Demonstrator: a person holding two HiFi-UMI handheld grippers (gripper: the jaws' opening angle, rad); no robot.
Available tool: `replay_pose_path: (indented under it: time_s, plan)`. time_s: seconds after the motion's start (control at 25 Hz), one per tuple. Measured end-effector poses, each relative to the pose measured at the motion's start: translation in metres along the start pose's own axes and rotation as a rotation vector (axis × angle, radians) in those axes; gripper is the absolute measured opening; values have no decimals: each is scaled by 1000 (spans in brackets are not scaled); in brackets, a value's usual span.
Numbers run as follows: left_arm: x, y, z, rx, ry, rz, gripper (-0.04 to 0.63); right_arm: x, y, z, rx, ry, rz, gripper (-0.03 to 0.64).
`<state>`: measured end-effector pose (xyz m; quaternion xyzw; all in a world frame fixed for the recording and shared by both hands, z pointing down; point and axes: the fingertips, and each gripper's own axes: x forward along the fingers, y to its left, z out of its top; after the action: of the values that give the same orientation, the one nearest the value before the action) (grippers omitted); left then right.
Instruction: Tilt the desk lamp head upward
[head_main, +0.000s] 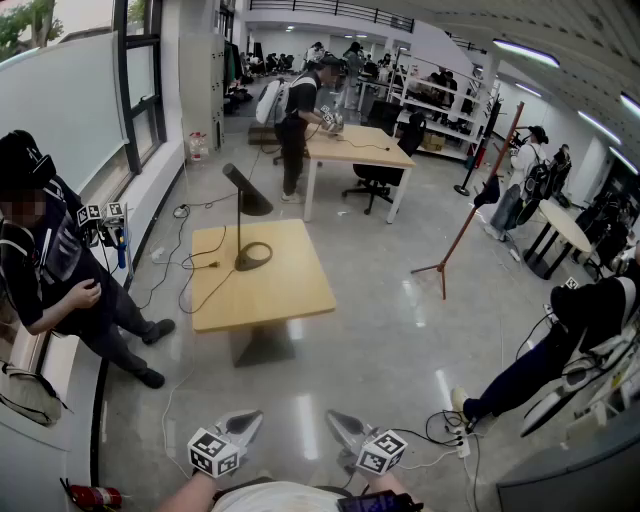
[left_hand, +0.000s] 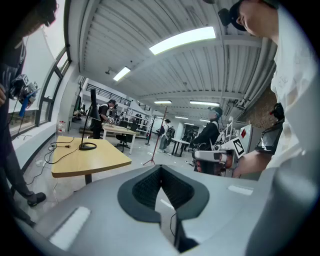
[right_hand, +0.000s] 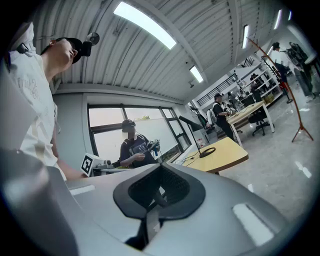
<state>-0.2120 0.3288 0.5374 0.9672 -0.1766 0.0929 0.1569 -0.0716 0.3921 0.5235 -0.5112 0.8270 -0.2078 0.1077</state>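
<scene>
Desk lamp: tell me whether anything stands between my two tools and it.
Nothing visible does. Only floor lies between the left tool, the right tool and the table carrying the desk lamp; the seated person sits off to the side.

Bright ceiling striplights (left_hand: 182, 40), floor glare, fisheye edges

The desk lamp (head_main: 248, 196) stands on the table (head_main: 270, 295), with a seated person (head_main: 60, 270) left of it.
</scene>
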Motion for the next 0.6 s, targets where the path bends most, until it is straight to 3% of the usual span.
replay_pose_path:
  time_s: [0.28,0.44,0.6]
  plan:
    - [15,-14,-3,-13,24,-10,0,-5,-12,12,-7,-4,-33,12]
    - [27,-23,-4,-14,19,-21,0,-17,-25,20,27,-64,-59,14]
    - [39,-29,-2,-18,19,-30,0,-26,-35,17,0,-35,-82,13]
